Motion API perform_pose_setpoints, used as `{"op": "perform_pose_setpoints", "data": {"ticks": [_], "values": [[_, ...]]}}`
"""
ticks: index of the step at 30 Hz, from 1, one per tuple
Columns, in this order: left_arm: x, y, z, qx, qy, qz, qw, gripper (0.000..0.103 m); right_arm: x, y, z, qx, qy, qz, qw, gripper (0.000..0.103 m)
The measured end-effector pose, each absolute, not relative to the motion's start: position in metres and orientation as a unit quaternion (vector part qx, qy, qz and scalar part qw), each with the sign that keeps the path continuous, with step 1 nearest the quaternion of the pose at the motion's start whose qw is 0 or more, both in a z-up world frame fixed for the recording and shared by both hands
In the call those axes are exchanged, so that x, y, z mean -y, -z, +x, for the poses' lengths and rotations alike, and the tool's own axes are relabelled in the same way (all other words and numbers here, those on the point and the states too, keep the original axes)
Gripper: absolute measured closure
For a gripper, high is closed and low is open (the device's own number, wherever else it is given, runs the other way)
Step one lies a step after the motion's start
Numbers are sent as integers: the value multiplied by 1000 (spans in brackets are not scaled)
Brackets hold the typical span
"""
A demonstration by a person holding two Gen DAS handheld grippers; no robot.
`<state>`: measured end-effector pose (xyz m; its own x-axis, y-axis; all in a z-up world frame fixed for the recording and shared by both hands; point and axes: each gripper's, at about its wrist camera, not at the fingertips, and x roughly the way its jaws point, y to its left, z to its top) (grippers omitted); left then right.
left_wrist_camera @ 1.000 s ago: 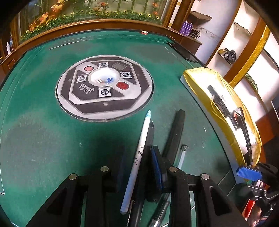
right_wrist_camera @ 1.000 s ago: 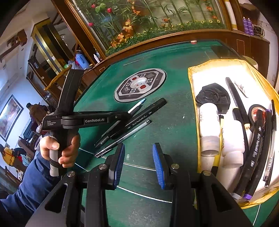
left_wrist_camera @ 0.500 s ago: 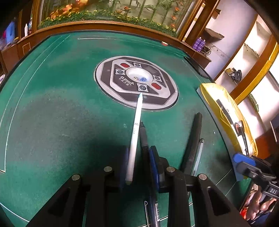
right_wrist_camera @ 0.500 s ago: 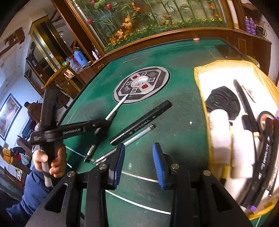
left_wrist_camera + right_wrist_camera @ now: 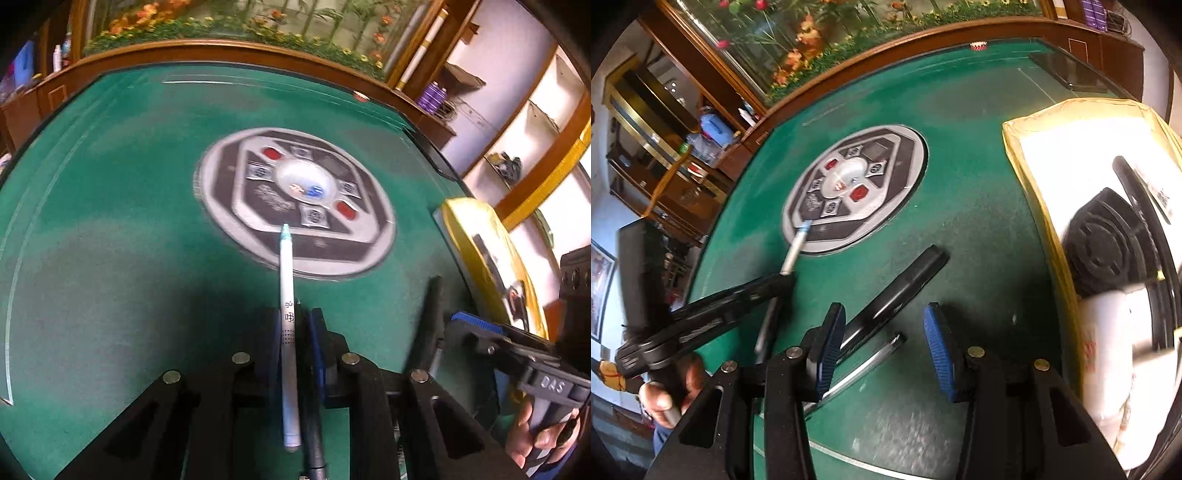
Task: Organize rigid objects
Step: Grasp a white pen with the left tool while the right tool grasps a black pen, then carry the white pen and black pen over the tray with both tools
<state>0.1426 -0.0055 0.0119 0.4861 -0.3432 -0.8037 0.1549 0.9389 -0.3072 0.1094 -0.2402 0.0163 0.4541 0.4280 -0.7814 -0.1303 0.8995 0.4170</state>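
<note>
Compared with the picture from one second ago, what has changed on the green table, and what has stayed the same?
The left gripper closed on the white pen and lifted it from the pile, its tip now toward the round centre panel. The right gripper moved in over the black marker, and its jaws are opening. The black marker, the clear pen and the items in the yellow tray stayed in place.

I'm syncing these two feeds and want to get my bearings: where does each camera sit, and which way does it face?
Left wrist: on the left tongs, looking down their fingers across the green table; jaws closing on a white pen; the right tongs and a hand show at right.
Right wrist: on the right tongs, jaws opening above a black marker; the left tongs and a hand show at left.
Shared: table, centre control panel, pens, yellow-rimmed tray.
</note>
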Motion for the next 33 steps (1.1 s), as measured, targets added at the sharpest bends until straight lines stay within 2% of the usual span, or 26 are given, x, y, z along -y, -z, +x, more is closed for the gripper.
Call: {"op": "perform_pose_setpoints", "data": {"ticks": [2, 5, 8, 12, 13, 17, 20, 22, 33], "values": [[1, -14, 143, -483, 138, -100, 859, 94, 234, -12, 117, -500, -161, 141, 839, 59], [-6, -14, 143, -481, 114, -98, 864, 94, 222, -14, 122, -496, -148, 110, 848, 59], [-14, -12, 145, -482, 106, -116, 862, 94, 194, -15, 124, -491, -133, 27, 861, 59], [-19, -11, 146, -485, 110, -131, 858, 93, 170, -12, 122, -465, -139, -37, 873, 85], [-20, -10, 146, -486, 109, -135, 857, 91, 169, -11, 122, -459, -141, -42, 876, 89], [-15, -10, 145, -482, 104, -117, 862, 90, 179, -8, 124, -442, -161, -12, 882, 89], [3, -11, 140, -470, 79, -47, 878, 96, 186, -7, 127, -439, -185, 20, 879, 89], [8, -11, 137, -464, 67, -21, 883, 96, 191, -8, 127, -439, -204, 48, 874, 89], [-7, -23, 131, -422, 51, -54, 904, 96, 201, -37, 113, -384, -243, 99, 885, 89]]}}
